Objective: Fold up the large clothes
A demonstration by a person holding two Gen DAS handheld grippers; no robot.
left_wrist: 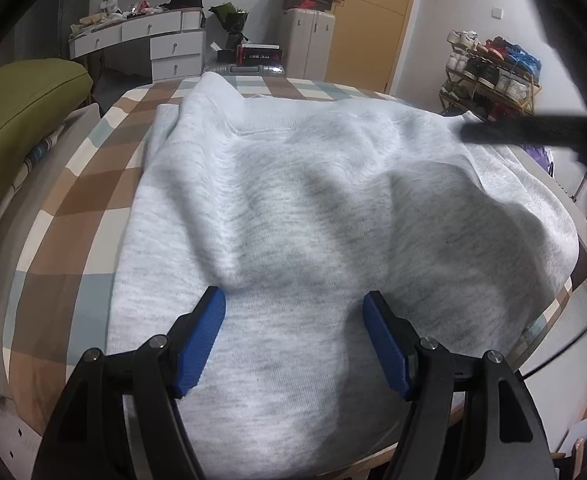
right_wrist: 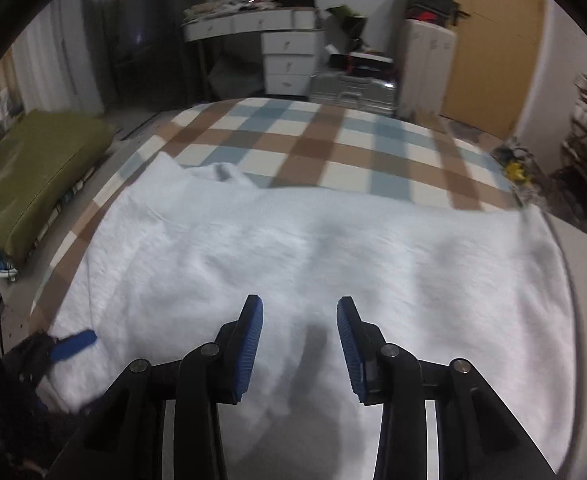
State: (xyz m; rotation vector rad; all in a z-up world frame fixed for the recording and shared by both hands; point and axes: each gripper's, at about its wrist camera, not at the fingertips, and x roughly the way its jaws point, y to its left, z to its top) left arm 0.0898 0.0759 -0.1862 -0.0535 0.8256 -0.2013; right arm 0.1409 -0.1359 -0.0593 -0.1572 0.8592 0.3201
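Bedroom seen, checked bedsheet spread over bed. Light grey sweatshirt laid flat on bedsheet, directly beneath and ahead of both sets of jaws. Left gripper held over sweatshirt, jaws parted wide, nothing gripped; small ridge of fabric raised just ahead of its left pad. Right gripper held over sweatshirt, jaws parted less widely, nothing seen between pads. Olive cushion seen well off to left of jaws. White drawer unit noted far ahead, beyond bed.
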